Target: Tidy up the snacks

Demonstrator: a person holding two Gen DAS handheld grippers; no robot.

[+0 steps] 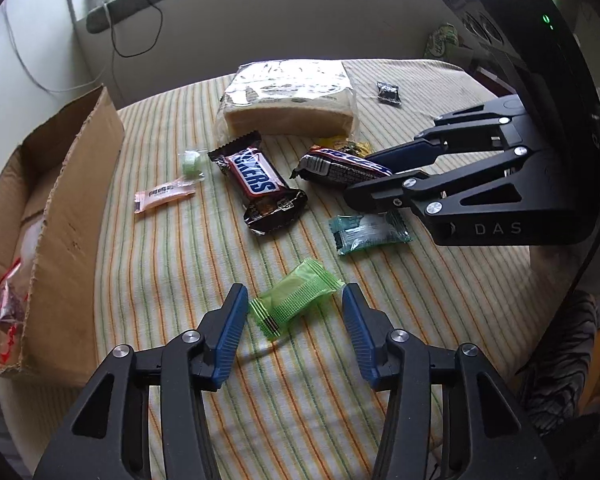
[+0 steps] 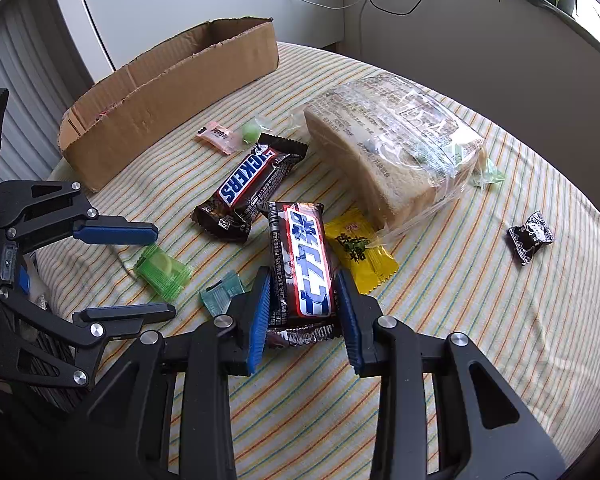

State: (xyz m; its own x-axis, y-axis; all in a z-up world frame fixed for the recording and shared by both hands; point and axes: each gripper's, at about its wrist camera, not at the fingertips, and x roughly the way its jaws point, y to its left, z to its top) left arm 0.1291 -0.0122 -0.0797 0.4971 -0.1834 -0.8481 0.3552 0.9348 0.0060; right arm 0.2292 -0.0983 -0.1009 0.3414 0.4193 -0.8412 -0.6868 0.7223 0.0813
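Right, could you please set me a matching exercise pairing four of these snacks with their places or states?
1 green candy
2 Chinese-print bar
3 black candy
4 bread

A in a clear bag
B between the open fingers of the left gripper
C lying alone, apart from the rest
D clamped in the right gripper

Pairs: 1-B, 2-D, 3-C, 4-A

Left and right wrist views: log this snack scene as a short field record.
surface: striped cloth
box: cardboard box, open, at the cloth's edge
left gripper: open, fingers either side of the green candy
right gripper: pads closing in on the chocolate bar
loose: Snickers bar, yellow candy, bagged bread
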